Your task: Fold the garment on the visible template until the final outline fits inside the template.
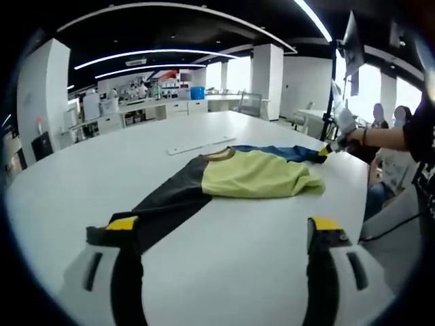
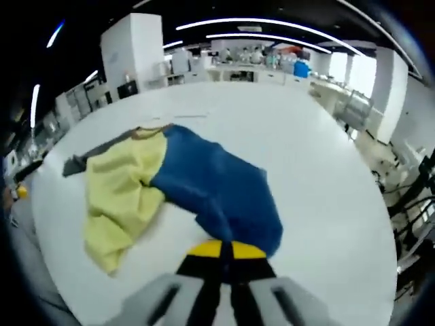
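Two grippers at garment (image 1: pixel 231 175) on white table (image 1: pixel 224 265). Garment lies flat, long axis from black sleeve end near left gripper (image 1: pixel 224 234) across yellow middle to blue end. Left gripper jaws spread wide, holding nothing, black sleeve tip beside one jaw. Right gripper (image 2: pixel 221 250) clenched on garment's blue edge.

A garment (image 1: pixel 238 173) in yellow, blue and black panels lies on a white table (image 1: pixel 224 251); both grippers (image 2: pixel 225 250) carry yellow-tipped black jaws.
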A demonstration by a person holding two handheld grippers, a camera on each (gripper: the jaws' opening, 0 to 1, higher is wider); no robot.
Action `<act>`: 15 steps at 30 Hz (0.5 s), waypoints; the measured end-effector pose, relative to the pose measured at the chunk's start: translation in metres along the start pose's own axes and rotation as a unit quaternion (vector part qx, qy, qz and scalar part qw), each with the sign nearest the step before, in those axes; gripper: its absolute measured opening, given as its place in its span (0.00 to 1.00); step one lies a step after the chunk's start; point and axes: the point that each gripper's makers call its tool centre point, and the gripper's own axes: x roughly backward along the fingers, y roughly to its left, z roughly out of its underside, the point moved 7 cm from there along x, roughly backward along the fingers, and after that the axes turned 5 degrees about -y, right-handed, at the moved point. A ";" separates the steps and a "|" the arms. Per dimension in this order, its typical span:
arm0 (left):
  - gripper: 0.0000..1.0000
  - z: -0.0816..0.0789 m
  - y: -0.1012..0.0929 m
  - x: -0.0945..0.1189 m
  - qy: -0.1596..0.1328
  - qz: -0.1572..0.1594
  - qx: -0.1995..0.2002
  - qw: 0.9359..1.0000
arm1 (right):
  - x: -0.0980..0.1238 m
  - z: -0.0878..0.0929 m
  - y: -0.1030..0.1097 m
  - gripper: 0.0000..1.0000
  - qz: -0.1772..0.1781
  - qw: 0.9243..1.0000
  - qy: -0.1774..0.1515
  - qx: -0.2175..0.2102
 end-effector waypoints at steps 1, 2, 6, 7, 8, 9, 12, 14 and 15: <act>0.99 0.000 0.001 0.000 0.001 -0.002 0.000 1.000 | 0.002 -0.002 -0.004 0.00 0.009 1.000 -0.004 -0.004; 0.99 0.001 0.001 0.000 0.001 -0.002 0.000 1.000 | 0.004 -0.005 -0.010 0.00 0.020 1.000 -0.008 -0.005; 0.99 0.002 0.001 0.001 0.004 -0.004 0.000 1.000 | 0.012 -0.015 -0.026 0.00 0.048 0.998 -0.030 -0.021; 0.98 0.002 0.000 0.001 0.005 -0.004 -0.002 1.000 | 0.013 -0.016 -0.030 0.00 0.052 0.998 -0.031 -0.021; 0.98 0.002 0.000 0.001 0.006 -0.005 -0.005 1.000 | 0.015 -0.018 -0.035 0.00 0.062 0.997 -0.033 -0.019; 0.98 0.003 -0.001 0.001 0.008 -0.005 -0.007 1.000 | 0.017 -0.020 -0.039 0.00 0.070 0.997 -0.036 -0.022; 0.98 0.004 -0.001 0.002 0.009 -0.003 -0.006 1.000 | 0.022 -0.024 -0.049 0.00 0.085 0.995 -0.044 -0.038; 0.99 0.004 -0.003 0.002 0.012 -0.001 -0.006 1.000 | 0.022 -0.026 -0.060 0.00 0.090 0.994 -0.040 -0.045; 0.99 0.004 -0.003 0.002 0.012 0.000 -0.006 1.000 | 0.023 -0.027 -0.063 0.00 0.096 0.994 -0.037 -0.048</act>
